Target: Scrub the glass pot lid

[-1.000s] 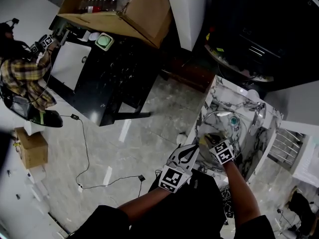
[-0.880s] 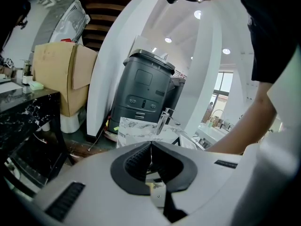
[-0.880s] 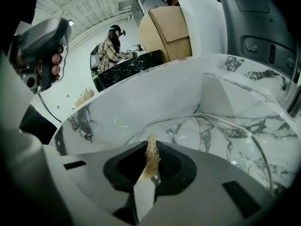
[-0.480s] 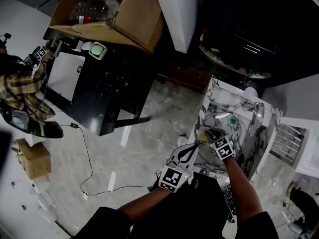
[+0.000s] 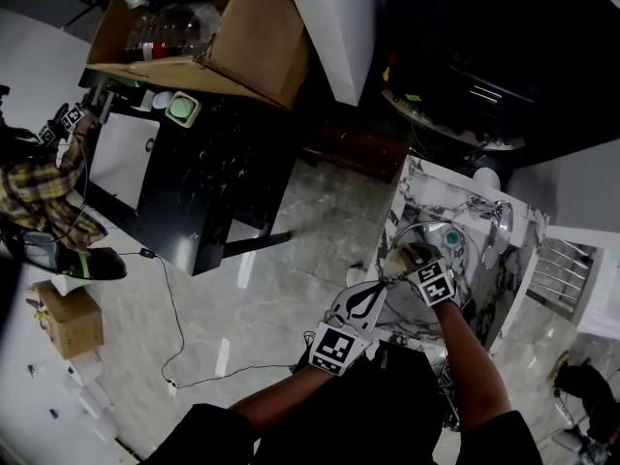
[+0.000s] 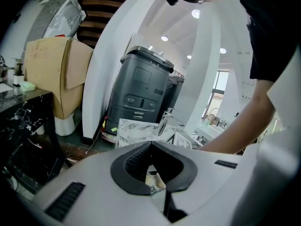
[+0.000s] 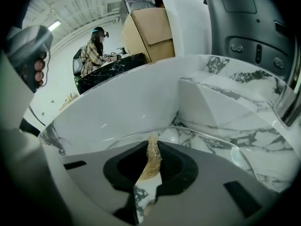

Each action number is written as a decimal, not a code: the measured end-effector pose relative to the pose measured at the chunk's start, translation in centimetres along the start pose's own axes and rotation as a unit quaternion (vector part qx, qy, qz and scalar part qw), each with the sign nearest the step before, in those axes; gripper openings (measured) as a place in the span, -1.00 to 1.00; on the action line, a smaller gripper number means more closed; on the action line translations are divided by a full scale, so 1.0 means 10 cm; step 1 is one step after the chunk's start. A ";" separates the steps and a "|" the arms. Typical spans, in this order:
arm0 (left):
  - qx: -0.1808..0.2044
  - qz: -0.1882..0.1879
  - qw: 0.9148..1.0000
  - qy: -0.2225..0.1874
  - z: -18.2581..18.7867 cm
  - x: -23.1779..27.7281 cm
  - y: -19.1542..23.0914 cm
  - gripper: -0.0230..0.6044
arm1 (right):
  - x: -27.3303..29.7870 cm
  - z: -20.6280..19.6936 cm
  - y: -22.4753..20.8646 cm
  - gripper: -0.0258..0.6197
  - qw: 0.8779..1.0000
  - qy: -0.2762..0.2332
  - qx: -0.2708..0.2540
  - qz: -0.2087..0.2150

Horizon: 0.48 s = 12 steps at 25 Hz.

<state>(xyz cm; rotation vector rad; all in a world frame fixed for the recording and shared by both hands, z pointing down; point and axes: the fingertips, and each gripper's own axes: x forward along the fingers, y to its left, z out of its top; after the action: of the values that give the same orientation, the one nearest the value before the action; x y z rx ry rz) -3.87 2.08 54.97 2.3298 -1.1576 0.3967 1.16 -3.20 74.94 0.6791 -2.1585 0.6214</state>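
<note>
Lid: the glass pot lid [image 5: 434,229] lay in the marble sink [image 5: 426,177], its teal knob up, just ahead of my right gripper [image 5: 407,260].
Right gripper: I had it clenched on a tan fibrous scrubber [image 7: 151,161], the pad's tip poking out past the jaws toward the glass.
Left gripper: my left gripper [image 5: 378,286] was closed on nothing and hung at the sink's near edge, apart from the lid.
Handling: I judged the lid stiff, fairly heavy, breakable, and slippery if wet, so it could skate on the marble under pressure.
Where to hold: I reckoned the knob was the safest grip, or the rim pinned down, while the scrubber worked the glass.
Head view alone: it showed the knob, the faucet [image 5: 504,216] and both grippers against the whole sink.
Right gripper view alone: it showed the lid's thin rim arcing across the basin [image 7: 207,138] and the scrubber's fibres.
Left gripper view alone: it showed those jaws meeting; the lid itself was out of sight there.
</note>
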 end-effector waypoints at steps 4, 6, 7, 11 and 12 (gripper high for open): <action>0.004 -0.008 1.000 0.005 0.00 0.07 -0.03 -0.88 | 0.02 0.02 -0.08 -0.73 1.000 -0.008 0.011 -0.012; 0.006 -0.010 1.000 0.006 0.01 0.09 -0.03 -0.88 | 0.02 0.03 -0.12 -0.73 1.000 -0.011 0.012 -0.016; 0.006 -0.011 1.000 0.006 0.02 0.10 -0.03 -0.88 | 0.02 0.03 -0.14 -0.73 1.000 -0.011 0.014 -0.018; 0.005 -0.016 1.000 0.008 0.03 0.14 -0.04 -0.88 | 0.00 0.01 -0.24 -0.73 0.999 -0.011 0.041 -0.024; 0.005 -0.016 1.000 0.008 0.03 0.15 -0.04 -0.88 | 0.01 0.01 -0.27 -0.73 0.998 -0.013 0.049 -0.025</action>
<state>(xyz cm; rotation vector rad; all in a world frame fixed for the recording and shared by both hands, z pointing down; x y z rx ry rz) -2.68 1.14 55.27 2.3465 -1.1124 0.4095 2.77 -5.30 75.49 0.7952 -2.1385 0.6981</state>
